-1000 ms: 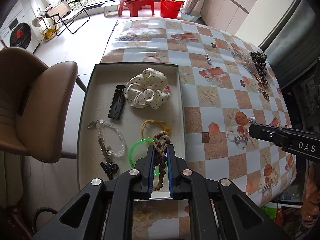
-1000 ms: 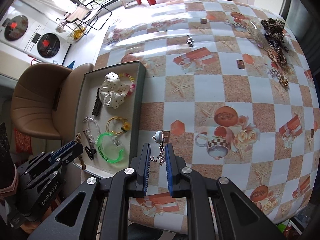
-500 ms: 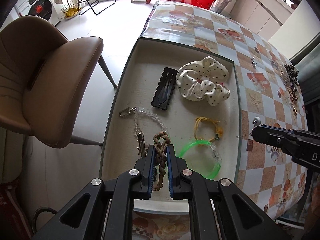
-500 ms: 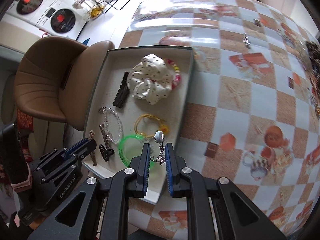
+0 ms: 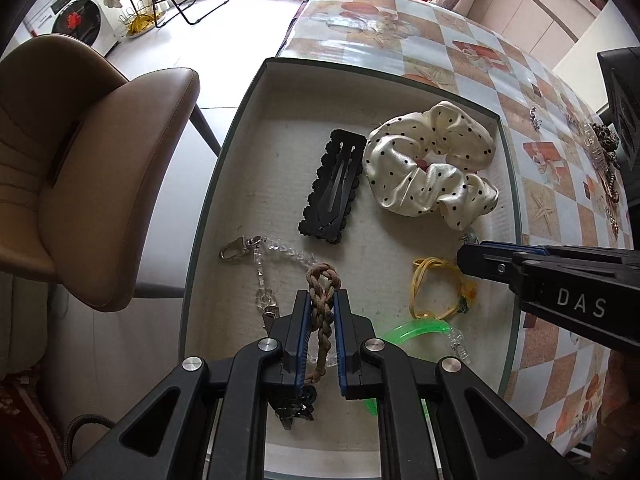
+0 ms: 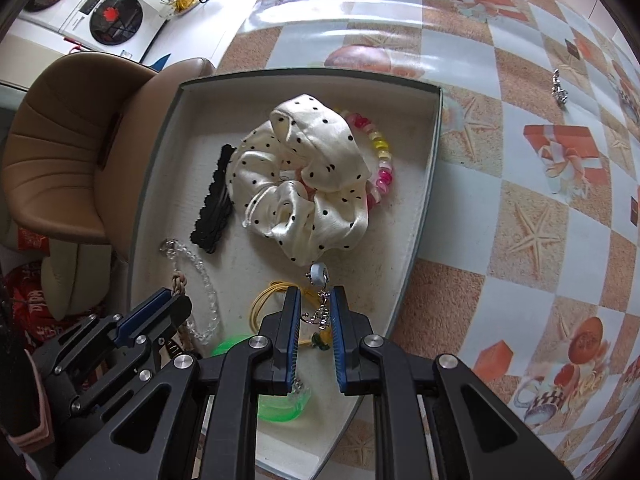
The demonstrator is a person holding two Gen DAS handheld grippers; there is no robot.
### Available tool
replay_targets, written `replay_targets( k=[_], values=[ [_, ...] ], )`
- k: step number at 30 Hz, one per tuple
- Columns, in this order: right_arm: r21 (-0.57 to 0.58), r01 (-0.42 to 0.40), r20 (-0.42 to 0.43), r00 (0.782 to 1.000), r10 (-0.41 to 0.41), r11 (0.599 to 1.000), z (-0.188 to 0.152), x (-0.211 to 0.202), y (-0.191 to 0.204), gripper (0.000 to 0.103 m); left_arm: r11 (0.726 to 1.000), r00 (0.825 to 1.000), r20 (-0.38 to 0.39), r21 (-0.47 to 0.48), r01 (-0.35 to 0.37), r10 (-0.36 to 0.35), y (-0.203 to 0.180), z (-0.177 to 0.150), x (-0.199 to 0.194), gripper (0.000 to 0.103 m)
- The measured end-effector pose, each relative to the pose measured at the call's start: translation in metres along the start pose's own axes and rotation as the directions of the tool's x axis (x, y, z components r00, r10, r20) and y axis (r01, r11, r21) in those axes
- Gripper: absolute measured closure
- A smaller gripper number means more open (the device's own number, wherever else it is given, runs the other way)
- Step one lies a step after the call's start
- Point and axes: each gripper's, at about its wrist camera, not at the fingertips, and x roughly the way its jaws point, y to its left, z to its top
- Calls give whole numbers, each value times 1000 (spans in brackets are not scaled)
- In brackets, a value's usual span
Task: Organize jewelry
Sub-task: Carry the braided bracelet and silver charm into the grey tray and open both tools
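A brown braided cord bracelet (image 5: 323, 312) is pinched between the blue-lined fingers of the left claw (image 5: 322, 300), held above the near left part of an open grey tray (image 5: 506, 184). The right claw (image 6: 315, 300) is clamped on a silver charm piece with a pale round bead (image 6: 320, 296), poised over the tray's near right part, above a yellow cord loop (image 6: 266, 300).

The left wrist view lays the tray's contents out flat: a black scalloped hair clip (image 5: 332, 188) beside a cream polka-dot scrunchie (image 5: 432, 168), a clear bead chain with a metal clasp (image 5: 260, 256) along the left side, and a green translucent bangle (image 5: 420, 328) near the front edge. It shows the right claw (image 5: 464, 258) only side-on, entering from the right.

The right wrist view adds what the scrunchie (image 6: 300, 184) hides from the other side — a pink, white and yellow beaded bracelet (image 6: 380, 160) tucked against its far edge. The left claw (image 6: 176, 304) shows there at the lower left, only the tip of the braid poking out.

The tray sits at the edge of a surface (image 6: 540, 240) covered in checked, starfish-printed oilcloth — a small silver trinket (image 6: 557, 87) lies on it well apart. A brown padded chair (image 5: 80, 168) stands beside the tray.
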Motion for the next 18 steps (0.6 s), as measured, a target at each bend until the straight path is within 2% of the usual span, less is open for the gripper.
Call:
replay_targets(
  k=[9,10,11,13,18],
  values=[
    [-10,-2,-45,999,2,1000,8,19,4,86,1000,1000,-2,-3,-21,21,-3,-1,4,88],
    [-13,-4,-44,999,3,1000,8,18,5,81,1000,1000,-5,-5,-22,22,-3,-1,4,88],
    [-13,-3,-38,999,3,1000,8,16,5,67,1000,1000,-6,-7,-25,25,-2,-1,3,88],
    [-12,-16,-13,1000,15,1000,8,9,7,52,999,999,-6,-8,-36,35,-2,-1,0,88],
    [-15,-15,26,1000,15,1000,6,-16,8,48,998,999,3,-27,-48,48,2,-5,-10,88]
  ],
)
